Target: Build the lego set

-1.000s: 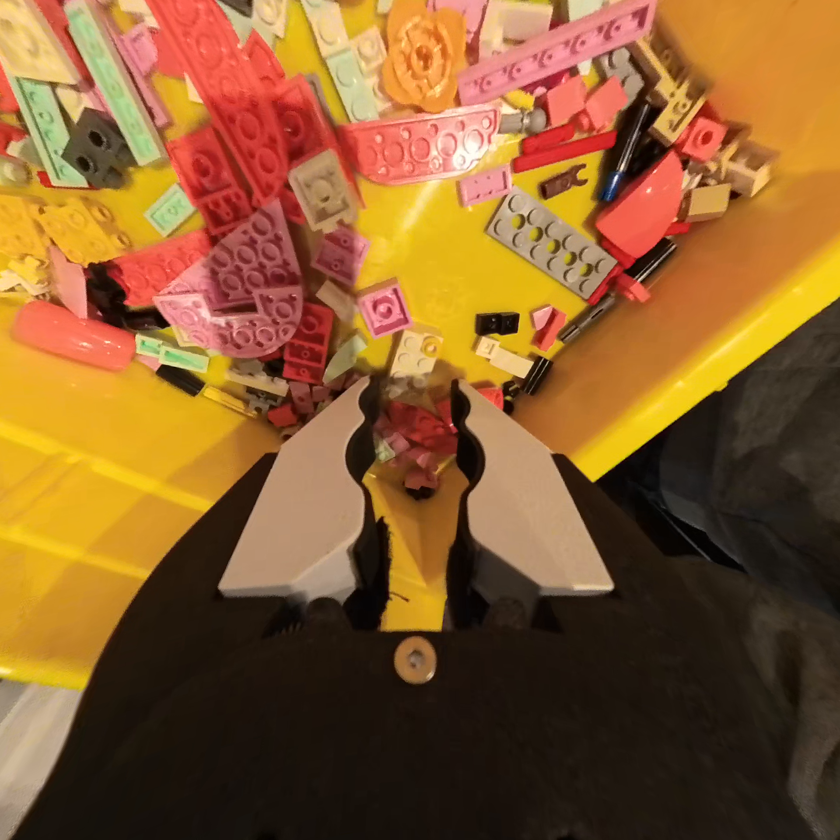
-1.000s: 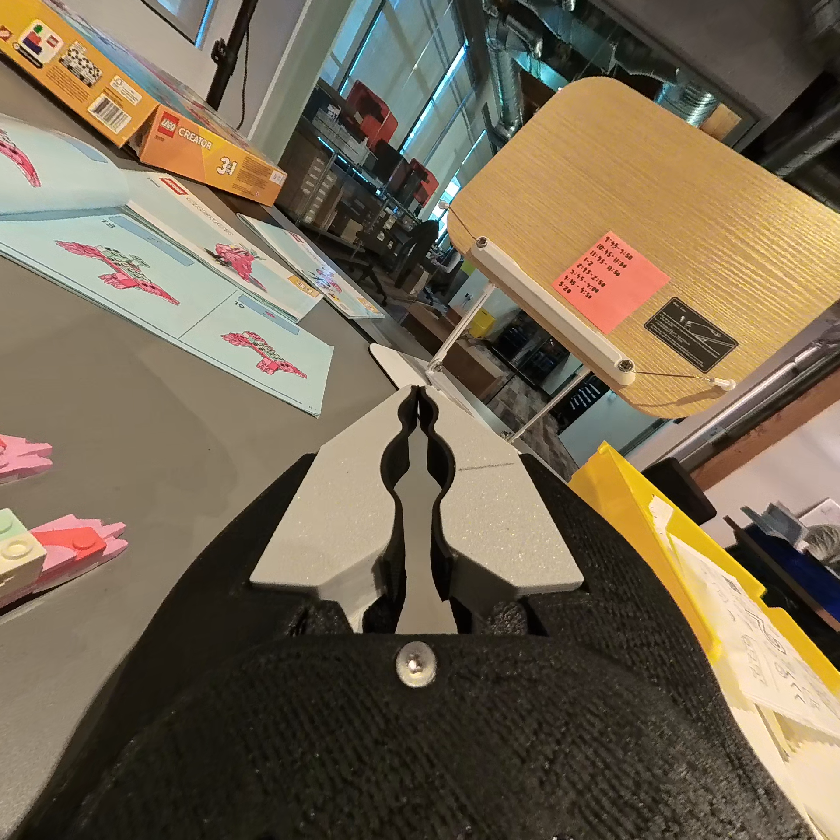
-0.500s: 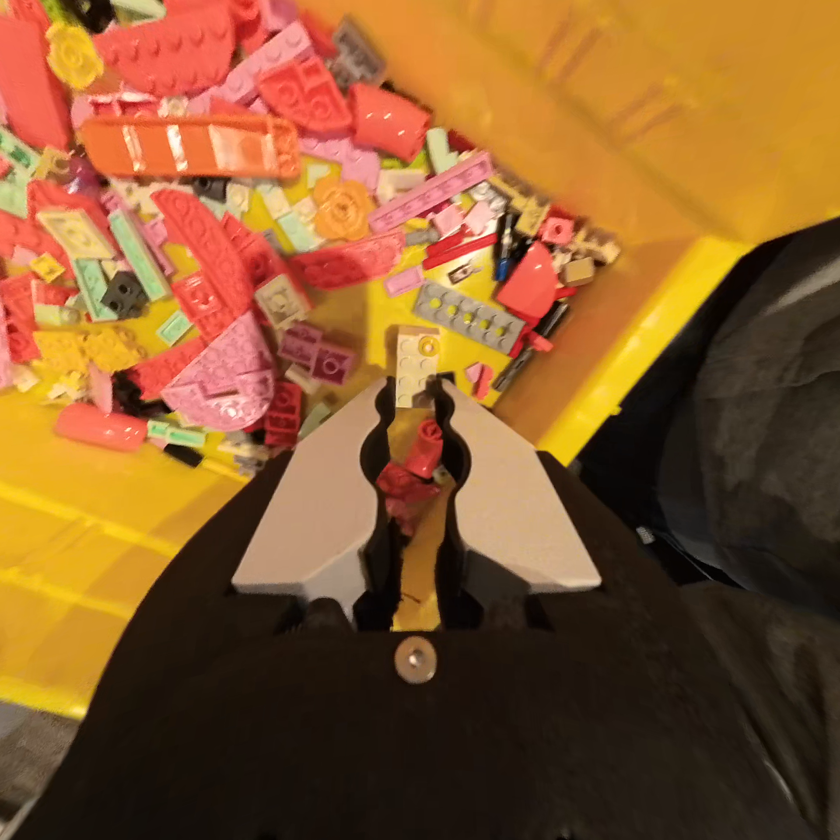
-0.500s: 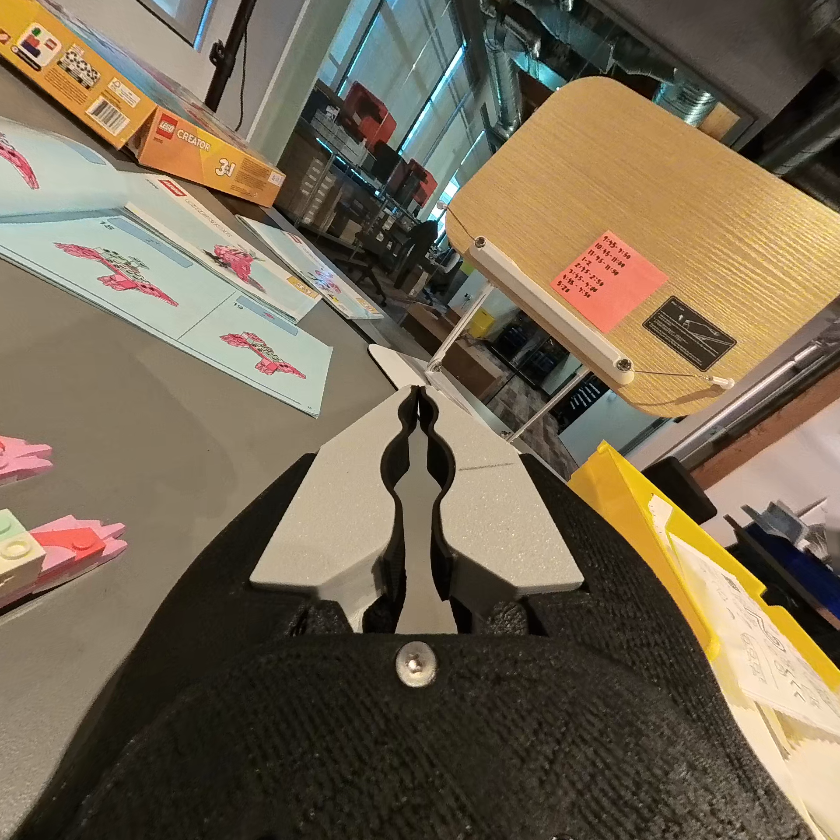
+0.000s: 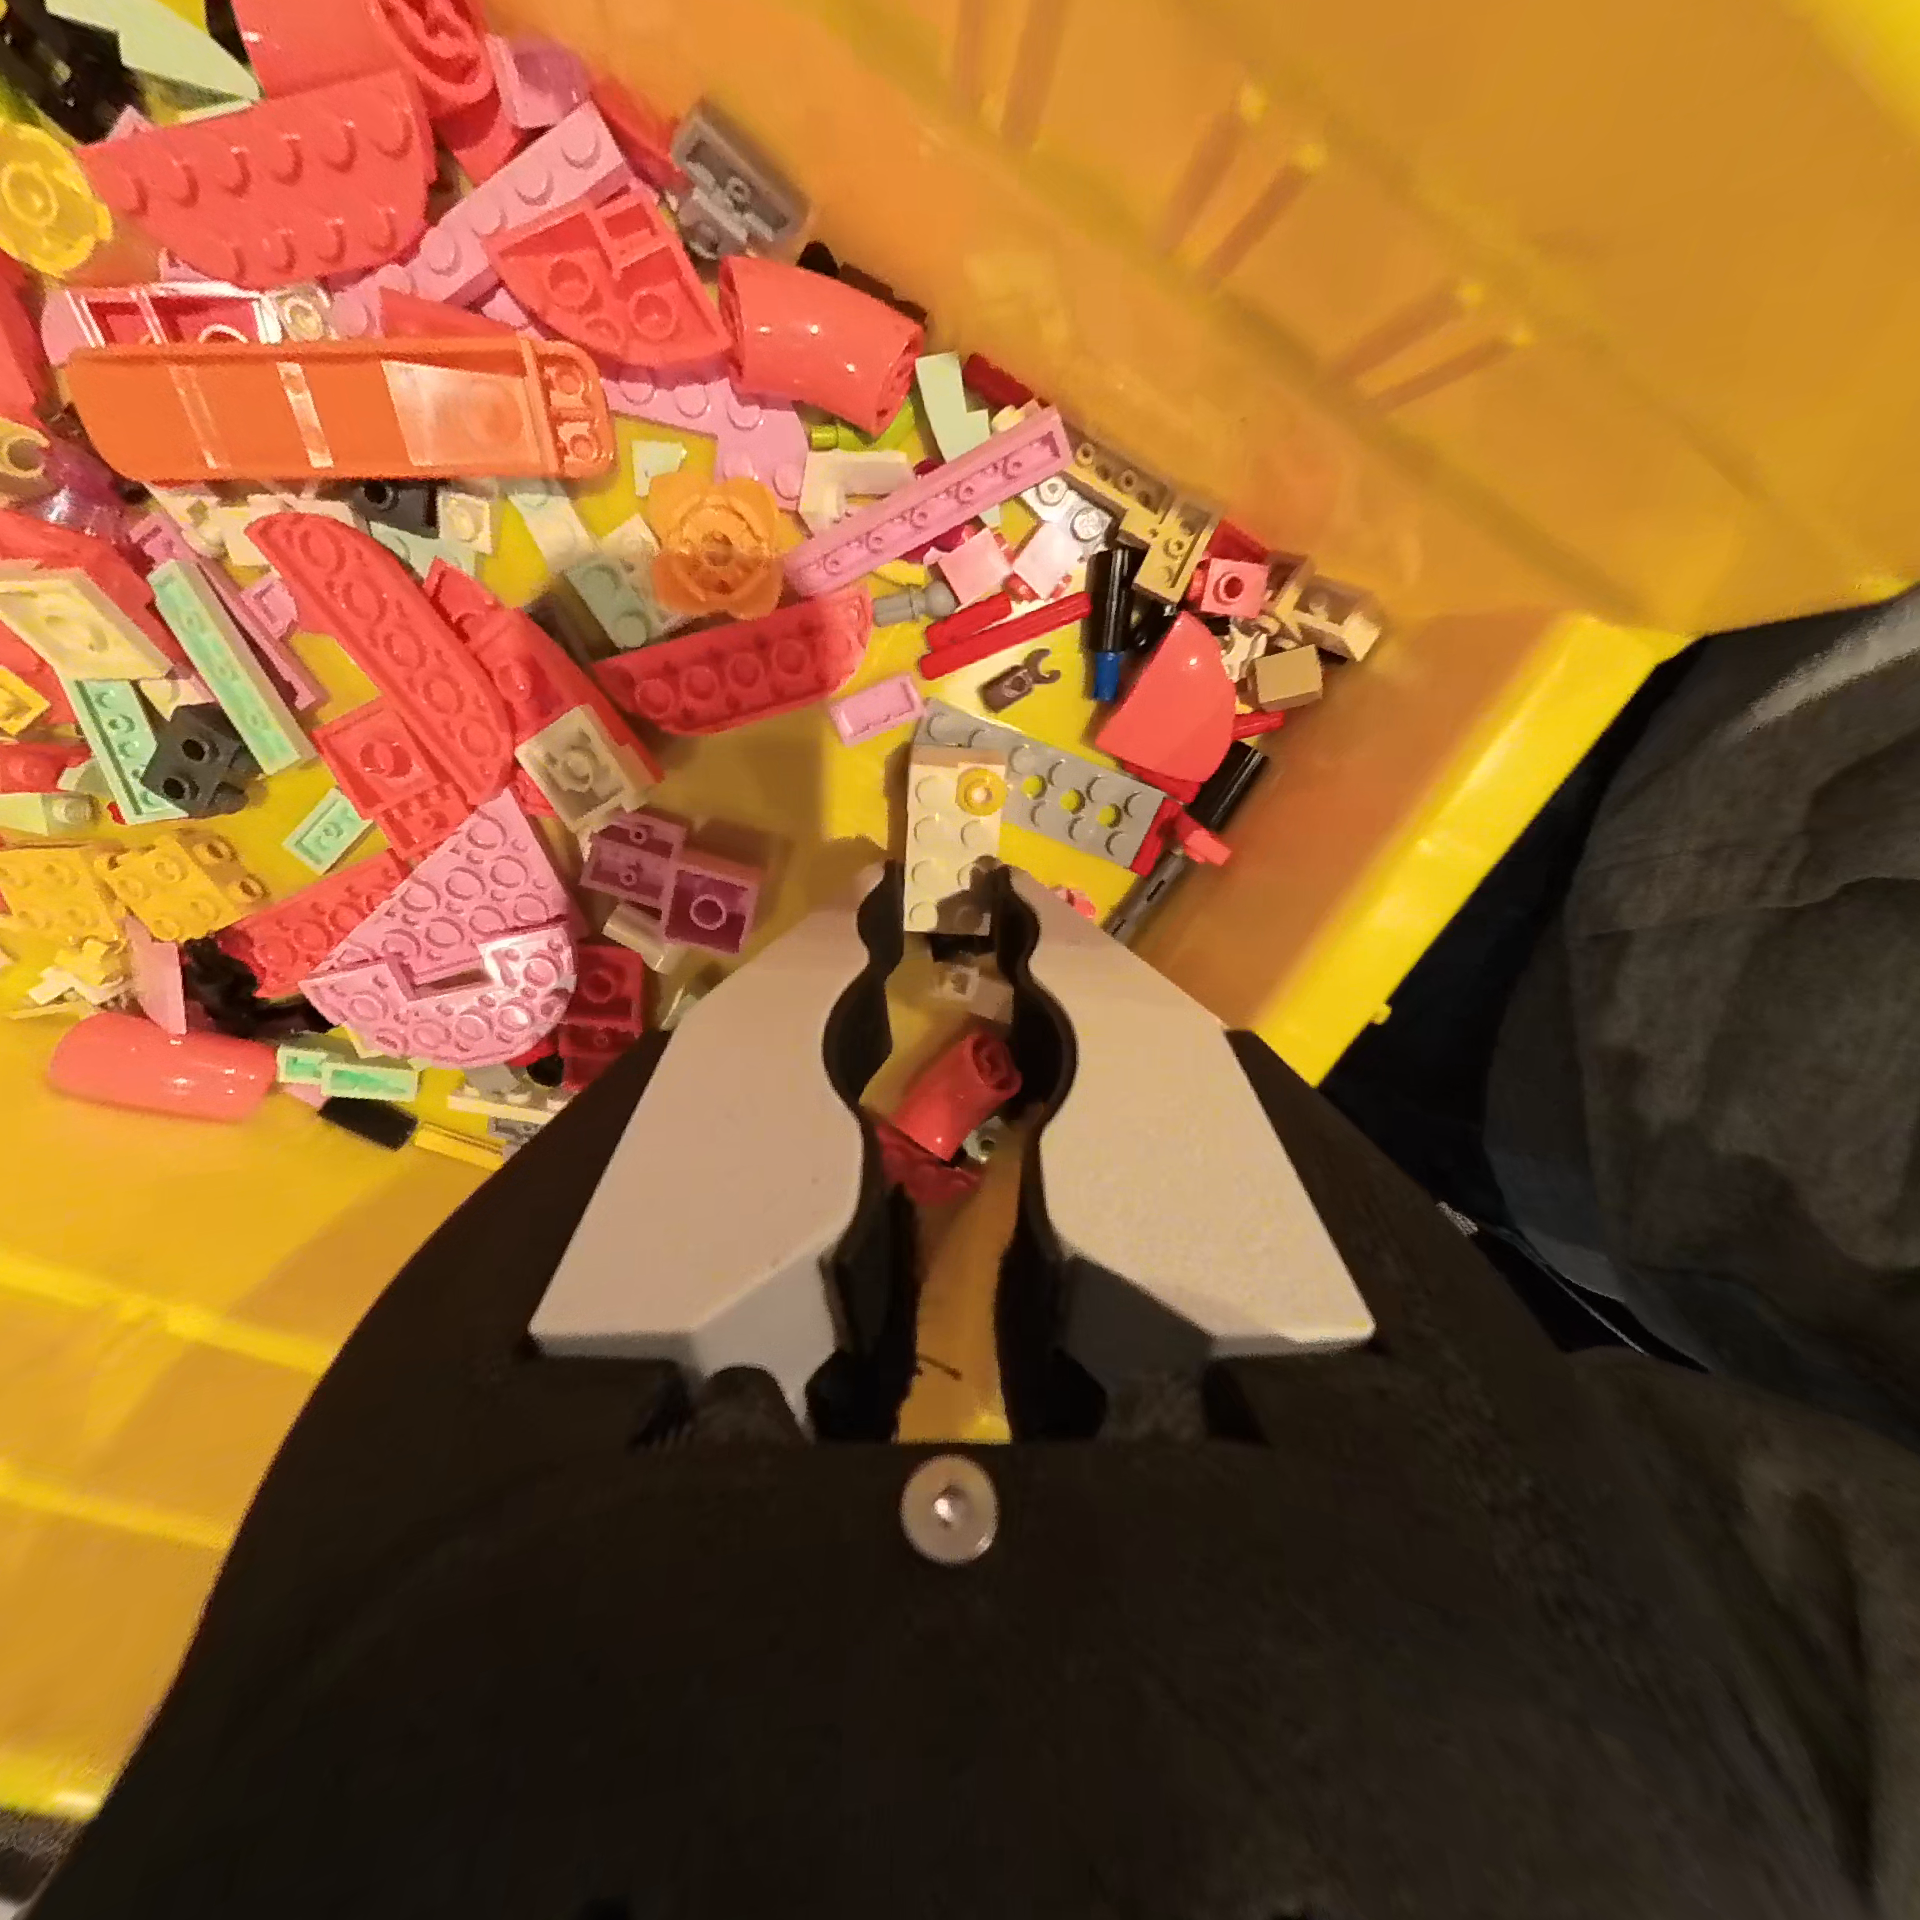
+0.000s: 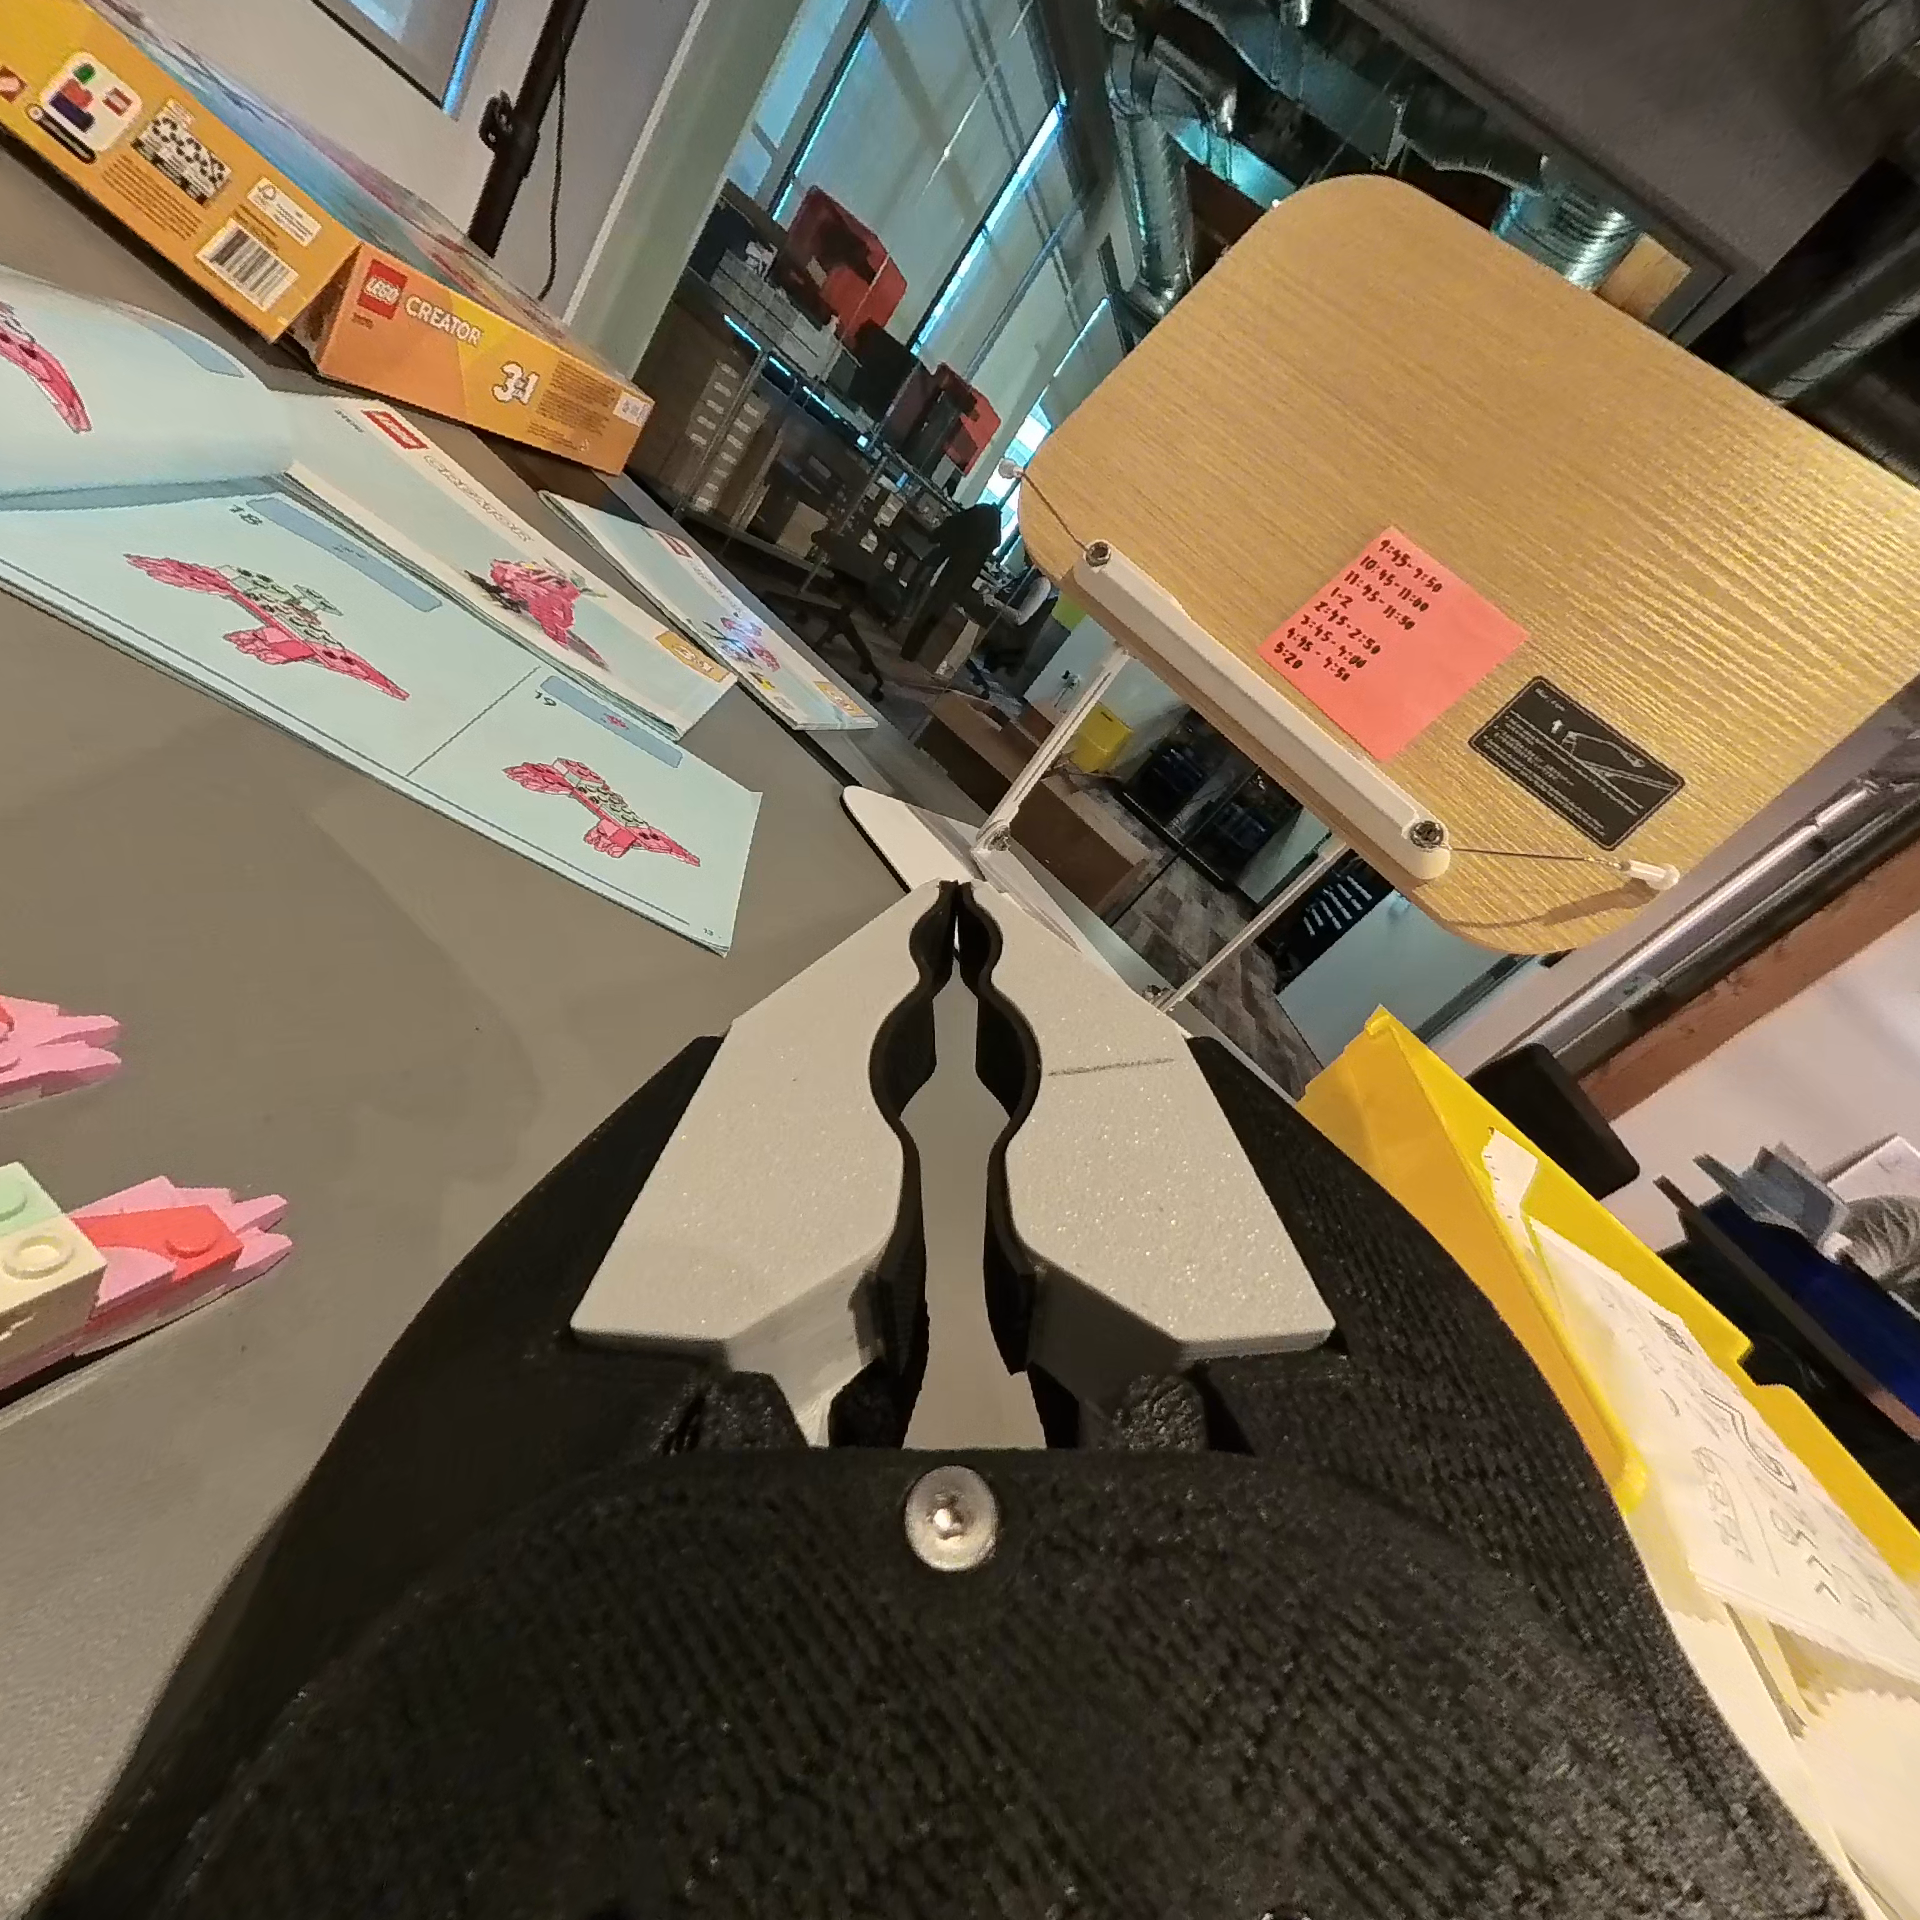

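Cream plate (image 5: pixel 948 833) was pinched in left gripper (image 5: pixel 943 896) fingertips above yellow bin (image 5: pixel 1455 852) of loose bricks (image 5: pixel 436 582), right gripper (image 6: pixel 954 902) was closed, empty, beside the bin, over grey table (image 6: pixel 343 1018).

The left gripper (image 5: pixel 943 883) has two pale grey, faceted fingers (image 5: pixel 727 1143) with wavy black inner edges, set in a body wrapped in black knit fabric. A silver screw (image 5: pixel 948 1522) sits centred behind the fingers. The right gripper (image 6: pixel 954 899) looks the same (grey wedges, black ribbed cover), with its own screw (image 6: pixel 951 1525); a thin pencil-like line (image 6: pixel 1112 1065) crosses its right-hand finger.
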Available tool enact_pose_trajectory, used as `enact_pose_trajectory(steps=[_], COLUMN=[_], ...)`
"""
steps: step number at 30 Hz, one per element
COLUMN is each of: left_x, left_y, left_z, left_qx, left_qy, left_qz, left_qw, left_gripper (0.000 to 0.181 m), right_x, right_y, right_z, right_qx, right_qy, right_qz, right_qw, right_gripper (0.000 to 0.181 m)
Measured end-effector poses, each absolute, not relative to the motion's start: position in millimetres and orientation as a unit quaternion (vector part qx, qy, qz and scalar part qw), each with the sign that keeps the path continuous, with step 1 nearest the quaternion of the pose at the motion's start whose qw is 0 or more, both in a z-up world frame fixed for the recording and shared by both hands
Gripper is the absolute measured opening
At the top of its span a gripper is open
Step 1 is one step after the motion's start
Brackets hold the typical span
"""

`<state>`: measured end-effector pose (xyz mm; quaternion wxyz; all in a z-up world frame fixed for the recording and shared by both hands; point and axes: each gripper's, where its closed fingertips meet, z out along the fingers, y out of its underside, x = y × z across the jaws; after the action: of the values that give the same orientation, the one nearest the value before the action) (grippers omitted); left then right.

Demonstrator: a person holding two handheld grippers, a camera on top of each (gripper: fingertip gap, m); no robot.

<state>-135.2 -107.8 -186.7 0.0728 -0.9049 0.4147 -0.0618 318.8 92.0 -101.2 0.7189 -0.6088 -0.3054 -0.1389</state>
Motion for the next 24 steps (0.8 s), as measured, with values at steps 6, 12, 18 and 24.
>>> enact_pose_trajectory(steps=[6,12,18,24], left_x=[-135.3,-134.0,-132.5,-131.8], left_y=[-107.2,-108.1,-108.1,-108.0], left_z=[-191.0,-191.6,-191.8,-191.9], left_qx=[-0.907,-0.906,-0.905,-0.905], left_qy=[0.411,0.413,0.414,0.416], left_qz=[-0.064,-0.067,-0.068,-0.066], left_qw=[0.07,0.067,0.065,0.066], left_gripper=[0.017,0.016,0.017,0.016], right_x=[318.5,317.9,317.8,317.8], right_y=[92.1,92.3,92.4,92.5], right_z=[-101.8,-102.4,-102.8,-102.9], right_qx=[-0.609,-0.609,-0.609,-0.609], right_qy=[-0.307,-0.309,-0.31,-0.31], right_qz=[-0.14,-0.141,-0.142,-0.142], right_qw=[0.718,0.716,0.716,0.716], right_gripper=[0.0,0.0,0.0,0.0])
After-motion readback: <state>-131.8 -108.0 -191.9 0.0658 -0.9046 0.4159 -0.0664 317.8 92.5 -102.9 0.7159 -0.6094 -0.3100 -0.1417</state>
